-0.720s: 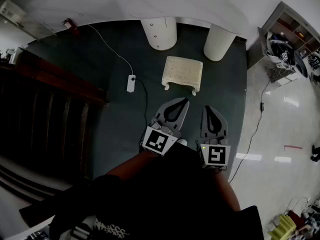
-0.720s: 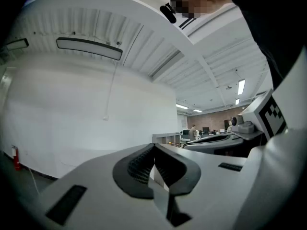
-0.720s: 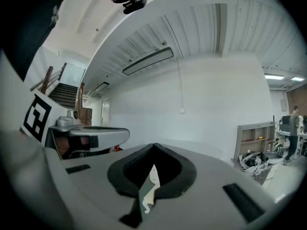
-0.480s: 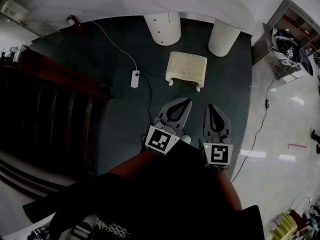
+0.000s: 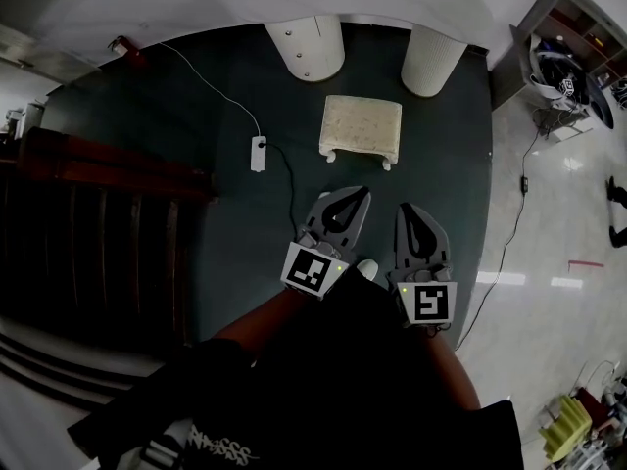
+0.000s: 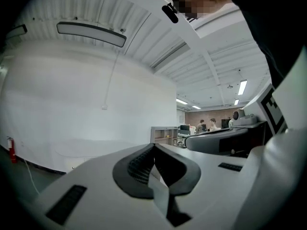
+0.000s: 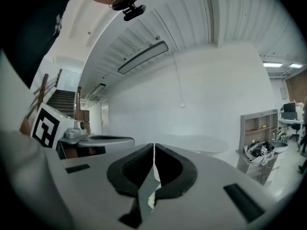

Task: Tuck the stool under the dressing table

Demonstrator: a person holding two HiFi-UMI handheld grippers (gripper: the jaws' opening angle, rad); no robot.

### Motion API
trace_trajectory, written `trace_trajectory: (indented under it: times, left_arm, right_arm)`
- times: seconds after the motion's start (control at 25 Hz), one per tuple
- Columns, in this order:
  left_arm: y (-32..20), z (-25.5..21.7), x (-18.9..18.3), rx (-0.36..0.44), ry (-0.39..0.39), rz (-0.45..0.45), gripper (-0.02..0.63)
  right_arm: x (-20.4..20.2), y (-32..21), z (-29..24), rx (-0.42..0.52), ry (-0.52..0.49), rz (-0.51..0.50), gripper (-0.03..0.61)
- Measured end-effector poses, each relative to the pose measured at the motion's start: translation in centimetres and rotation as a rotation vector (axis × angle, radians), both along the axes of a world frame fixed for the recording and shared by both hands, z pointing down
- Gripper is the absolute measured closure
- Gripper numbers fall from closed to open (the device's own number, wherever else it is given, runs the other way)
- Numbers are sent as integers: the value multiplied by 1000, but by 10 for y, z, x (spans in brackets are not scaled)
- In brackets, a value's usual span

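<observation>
The cream stool (image 5: 361, 125) stands on the dark green carpet (image 5: 196, 116), a short way in front of the white dressing table (image 5: 372, 3). The table rests on two round pedestals (image 5: 306, 47), and the stool sits before the gap between them. My left gripper (image 5: 361, 193) and right gripper (image 5: 408, 209) are side by side, held level, well short of the stool and pointing toward it. Both are shut with nothing between their fingers. In the left gripper view the left gripper (image 6: 153, 145) has its jaws together, as has the right gripper (image 7: 153, 146) in its own view.
A white power strip (image 5: 258, 154) with its cord lies on the carpet left of the stool. A dark wooden staircase (image 5: 98, 223) fills the left side. A grey shelf unit (image 5: 563, 57) and a floor cable (image 5: 509, 233) are on the right.
The head camera has shifted slightly, so the stool shows a little higher in the picture. The stool stands where it did, and both grippers stay shut side by side.
</observation>
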State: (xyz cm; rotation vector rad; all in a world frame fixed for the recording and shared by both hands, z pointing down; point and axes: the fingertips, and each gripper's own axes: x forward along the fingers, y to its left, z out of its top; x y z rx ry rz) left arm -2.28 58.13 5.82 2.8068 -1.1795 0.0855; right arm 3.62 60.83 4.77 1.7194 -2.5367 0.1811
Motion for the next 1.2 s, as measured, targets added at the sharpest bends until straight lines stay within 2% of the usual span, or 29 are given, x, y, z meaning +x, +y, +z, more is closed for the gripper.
trace_trajectory:
  times: [0.2,0.48,0.72,1.0,1.08,1.2]
  left_arm:
    - [-49,2,-17,-12,18,5,597]
    - [-131,4,-61,-31,16,-3,597]
    - [-192,18,-101,-84,27,-3,597]
    - [-244,58,-133,-161,0,50,597]
    - [-258,66,-142,-161,-17,41,597]
    - [-264,83,-155,-193,-5,-3,597]
  right_arm:
    - [11,-51,19,-73,1,88,538]
    - [-18,-138,22,-103,55,65,540]
    - [-23,-198,34,-149,87,120,540]
    - [-28,-244,58,-224,111,219,538]
    - [-30,-253,64,-237,92,243,538]
    - [-36,-260,76,-248,96,219,538]
